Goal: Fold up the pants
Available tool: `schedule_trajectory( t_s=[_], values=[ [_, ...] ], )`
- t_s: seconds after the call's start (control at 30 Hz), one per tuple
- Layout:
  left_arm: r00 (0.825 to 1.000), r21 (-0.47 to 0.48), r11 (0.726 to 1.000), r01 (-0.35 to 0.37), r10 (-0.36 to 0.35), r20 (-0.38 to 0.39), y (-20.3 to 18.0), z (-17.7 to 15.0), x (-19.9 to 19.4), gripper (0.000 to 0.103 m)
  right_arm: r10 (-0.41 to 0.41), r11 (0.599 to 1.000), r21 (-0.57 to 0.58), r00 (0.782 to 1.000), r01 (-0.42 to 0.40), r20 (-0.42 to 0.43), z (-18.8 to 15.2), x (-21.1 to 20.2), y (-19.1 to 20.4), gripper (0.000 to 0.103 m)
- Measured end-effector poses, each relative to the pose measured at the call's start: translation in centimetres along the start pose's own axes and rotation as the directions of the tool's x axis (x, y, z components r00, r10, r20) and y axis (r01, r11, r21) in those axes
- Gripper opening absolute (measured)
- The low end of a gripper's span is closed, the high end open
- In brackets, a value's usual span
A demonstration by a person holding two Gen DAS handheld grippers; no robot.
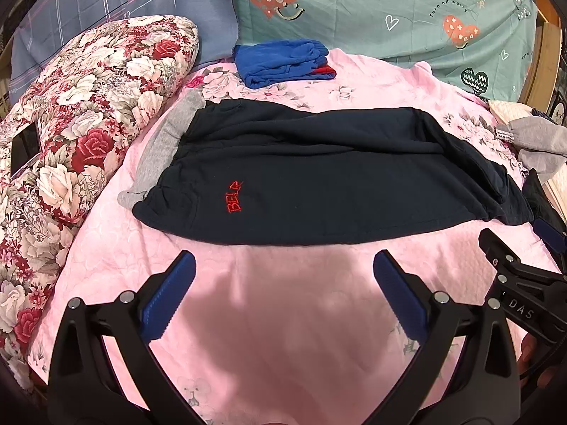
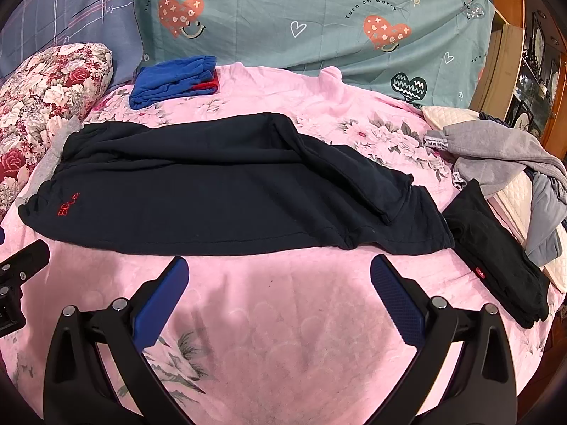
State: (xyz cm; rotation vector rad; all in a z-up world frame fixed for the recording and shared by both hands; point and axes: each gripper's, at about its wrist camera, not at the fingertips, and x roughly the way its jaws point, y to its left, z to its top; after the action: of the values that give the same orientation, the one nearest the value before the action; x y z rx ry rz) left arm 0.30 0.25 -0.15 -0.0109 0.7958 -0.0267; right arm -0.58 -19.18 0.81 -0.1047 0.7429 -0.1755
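Observation:
Dark navy pants (image 1: 319,177) with red lettering lie flat across the pink bedspread (image 1: 283,318), waistband to the left, one leg folded over the other, leg ends to the right. They also show in the right wrist view (image 2: 230,191). My left gripper (image 1: 283,265) is open and empty just in front of the pants' near edge. My right gripper (image 2: 278,269) is open and empty, also just short of the near edge, nearer the leg ends. The right gripper's body shows at the right edge of the left wrist view.
A folded blue garment (image 1: 283,60) lies behind the pants. A floral pillow (image 1: 81,124) is at the left with a phone on it. Grey clothes (image 2: 503,152) and a folded black garment (image 2: 496,258) lie at the right. A teal heart-print pillow (image 2: 319,21) stands behind.

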Motion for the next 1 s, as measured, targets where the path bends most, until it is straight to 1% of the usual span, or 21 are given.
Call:
schedule_trajectory(
  t_s=[0.37,0.47,0.5,0.57,0.6,0.67,0.73,0.77,0.8,0.87,0.9,1.0],
  values=[
    [1.000,0.009,1.000,-0.011,0.011,0.003,0.3,-0.3,0.1,0.101,0.000,1.000,0.003,1.000,0.000,-0.005,-0.3,0.1,0.1,0.102],
    [1.000,0.009,1.000,0.008,-0.007,-0.008,0.5,-0.2,0.5,0.101,0.000,1.000,-0.004,1.000,0.000,-0.005,-0.3,0.2,0.0,0.102],
    [0.999,-0.004,1.000,0.023,-0.023,-0.022,0.8,0.0,0.7,0.101,0.000,1.000,-0.004,1.000,0.000,-0.006,-0.3,0.3,-0.1,0.102],
    [0.995,-0.063,0.996,0.065,-0.069,-0.067,2.3,0.5,1.8,0.101,0.007,1.000,0.010,1.000,-0.007,-0.022,-0.3,0.8,-0.6,0.102],
    [0.993,-0.079,0.994,0.070,-0.076,-0.088,3.0,0.6,2.3,0.101,0.011,1.000,0.022,0.999,-0.010,-0.031,-0.4,1.0,-1.0,0.102],
    [0.987,-0.158,0.984,0.085,-0.105,-0.124,5.8,1.1,3.6,0.101,0.007,0.998,0.059,0.999,-0.005,-0.047,-0.4,1.6,-2.3,0.102],
    [0.992,-0.207,0.977,0.054,-0.077,-0.105,8.4,1.5,4.4,0.101,-0.025,0.995,0.091,0.998,0.031,-0.060,-0.5,2.3,-3.8,0.102],
    [0.989,-0.231,0.972,0.032,-0.064,-0.131,9.5,1.5,4.9,0.101,-0.041,0.994,0.099,0.997,0.047,-0.064,-0.5,2.5,-4.5,0.102],
    [0.990,-0.237,0.972,-0.006,-0.028,-0.141,10.7,1.7,5.4,0.099,-0.058,0.992,0.109,0.996,0.066,-0.071,-0.5,2.9,-5.2,0.102],
    [0.984,-0.250,0.967,-0.044,-0.002,-0.179,12.4,1.9,6.2,0.099,-0.091,0.985,0.137,0.992,0.104,-0.092,-0.3,3.7,-6.8,0.102],
    [0.984,-0.276,0.960,-0.039,-0.011,-0.179,13.0,2.0,6.6,0.098,-0.099,0.981,0.157,0.990,0.115,-0.104,-0.2,4.1,-7.6,0.102],
    [0.975,-0.319,0.946,-0.056,-0.017,-0.222,14.3,3.0,7.7,0.098,-0.096,0.973,0.194,0.987,0.121,-0.131,0.3,4.9,-9.0,0.102]
  ],
)
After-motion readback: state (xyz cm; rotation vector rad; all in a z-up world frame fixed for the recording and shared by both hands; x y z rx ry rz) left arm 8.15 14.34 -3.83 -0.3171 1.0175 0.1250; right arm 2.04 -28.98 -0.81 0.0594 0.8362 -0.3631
